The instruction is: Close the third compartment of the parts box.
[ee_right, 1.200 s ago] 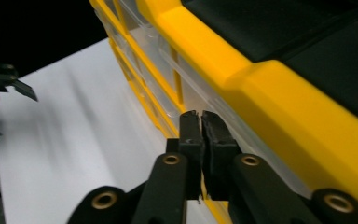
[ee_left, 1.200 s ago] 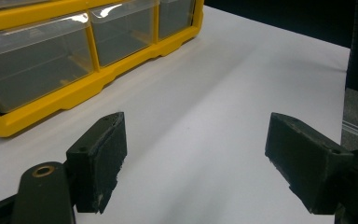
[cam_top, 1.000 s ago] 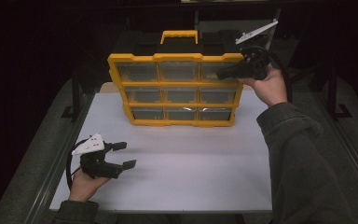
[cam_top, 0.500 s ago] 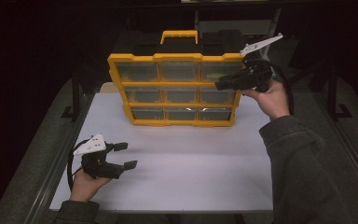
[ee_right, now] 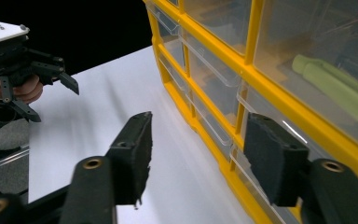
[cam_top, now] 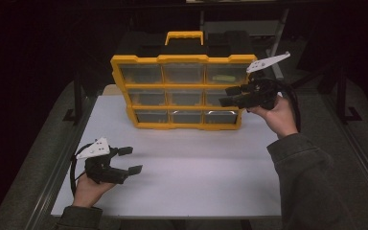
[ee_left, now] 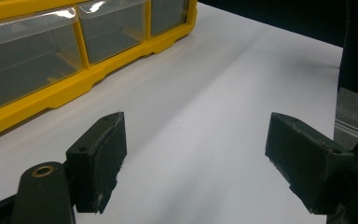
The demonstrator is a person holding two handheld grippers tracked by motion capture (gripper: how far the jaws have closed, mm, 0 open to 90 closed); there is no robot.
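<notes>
A: Checking right claw status, pls.
B: Jaws spread, have just been opening, nothing between them. Claw sits right in front of the yellow drawer cabinet, at its mid-row, right-hand end; pads not touching it.
A: Cabinet contents nr that claw?
B: Green item in the clear drawer just above the claw, per right gripper view.
A: Left claw?
B: Released, jaws wide, empty, just above the white worktop. Cabinet stands well apart, ahead of it.
</notes>
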